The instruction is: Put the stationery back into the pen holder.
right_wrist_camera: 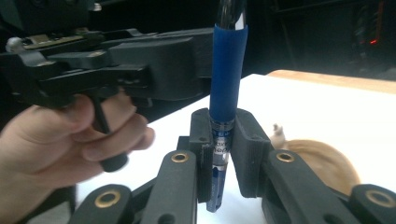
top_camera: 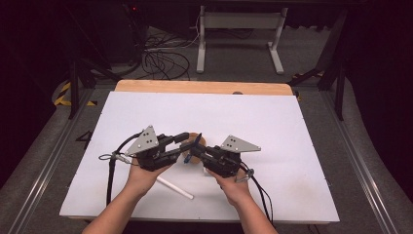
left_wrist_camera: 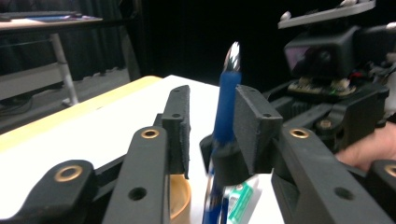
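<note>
1. Right gripper (right_wrist_camera: 218,140): clamped on a blue pen (right_wrist_camera: 227,84), pads pressed against the clear lower barrel from both sides; pen upright between the jaws, blue grip sleeve standing above the pads, clear tip end rising past the top of the right gripper view.
2. Left gripper (left_wrist_camera: 212,126): partly spread, no earlier picture to compare; same pen (left_wrist_camera: 226,107) standing between the jaws, close against the right-hand pad, clear of the left-hand pad; no grip visible.
3. High view: left gripper (top_camera: 187,140) and right gripper (top_camera: 197,152) meeting nose to nose near the middle of the white table (top_camera: 272,126); pen (top_camera: 187,157) barely discernible at the junction.
4. Round wooden dish (top_camera: 198,144) on the table right beneath and behind the jaw tips; seen also as a tan rim (left_wrist_camera: 180,198) below the left jaws and beside the right jaws (right_wrist_camera: 322,163).
5. White stick (top_camera: 174,187) lying flat on the table, near the left hand (top_camera: 141,178), apart from the grippers.
6. Right hand (top_camera: 236,187) at the near edge, wrapped round its gripper's body.
</note>
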A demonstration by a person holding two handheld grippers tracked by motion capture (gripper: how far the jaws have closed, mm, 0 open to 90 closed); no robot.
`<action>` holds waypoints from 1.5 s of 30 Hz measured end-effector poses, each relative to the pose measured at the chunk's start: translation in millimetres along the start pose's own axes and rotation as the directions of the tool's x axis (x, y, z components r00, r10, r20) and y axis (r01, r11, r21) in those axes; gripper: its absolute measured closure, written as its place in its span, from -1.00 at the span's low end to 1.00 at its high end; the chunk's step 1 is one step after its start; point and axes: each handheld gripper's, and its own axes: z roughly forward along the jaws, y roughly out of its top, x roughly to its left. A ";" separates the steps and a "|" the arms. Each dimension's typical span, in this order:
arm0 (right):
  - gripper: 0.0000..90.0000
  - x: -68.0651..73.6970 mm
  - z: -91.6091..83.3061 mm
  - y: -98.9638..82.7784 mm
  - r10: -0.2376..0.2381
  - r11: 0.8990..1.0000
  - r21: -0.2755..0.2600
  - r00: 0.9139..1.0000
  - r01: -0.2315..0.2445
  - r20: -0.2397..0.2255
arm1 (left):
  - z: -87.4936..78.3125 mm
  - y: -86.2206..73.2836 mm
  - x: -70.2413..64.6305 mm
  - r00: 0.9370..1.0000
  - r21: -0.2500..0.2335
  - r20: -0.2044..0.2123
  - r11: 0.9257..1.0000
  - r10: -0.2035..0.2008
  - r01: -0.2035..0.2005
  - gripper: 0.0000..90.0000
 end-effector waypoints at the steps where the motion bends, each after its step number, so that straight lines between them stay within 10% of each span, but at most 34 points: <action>1: 0.77 -0.2 -1.1 0.8 -0.007 1.000 -0.002 1.000 0.007 0.010 | -2.3 -0.5 0.7 1.000 0.006 -0.009 1.000 0.001 -0.001 0.40; 15: 0.77 1.7 -5.5 11.8 -0.156 0.987 -0.004 0.977 0.158 0.144 | -25.9 -14.3 15.1 0.990 0.100 -0.125 0.994 0.060 -0.048 0.16; 37: 0.77 -18.6 14.8 18.7 -0.243 0.968 -0.007 0.937 0.252 0.251 | -36.3 -25.3 26.6 0.987 0.159 -0.145 0.987 0.062 -0.039 -0.02; 45: 0.77 -22.9 34.1 14.6 -0.249 0.968 0.039 0.944 0.246 0.218 | -35.6 -26.9 27.6 0.988 0.169 -0.144 0.985 0.062 -0.037 -0.06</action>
